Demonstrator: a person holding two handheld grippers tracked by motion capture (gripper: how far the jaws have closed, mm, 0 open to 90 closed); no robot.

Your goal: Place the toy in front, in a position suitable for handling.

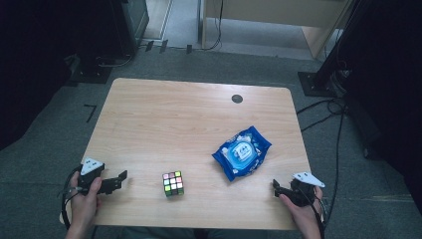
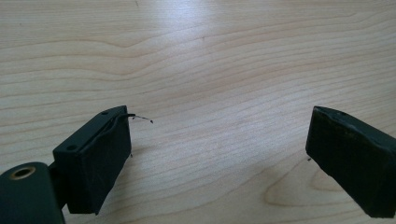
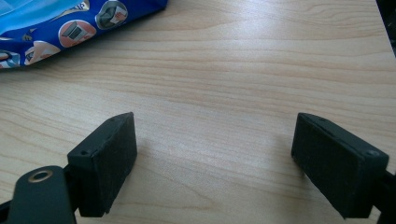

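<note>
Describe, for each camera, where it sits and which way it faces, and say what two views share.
High view: above the person's side, looking forward and down on the table, cube, both hands.
Left gripper view: rides the left gripper, facing bare wood between open jaws.
Right gripper view: rides the right gripper, jaws open, facing wood.
Shared: blue packet, high and right.

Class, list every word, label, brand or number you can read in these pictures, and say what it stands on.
None can be read.
Blue wipes pack: white label print, too blurred.
Same pack's edge in the right gripper view: round picture badges, no readable words.
Puzzle cube: coloured squares, no text.
</note>
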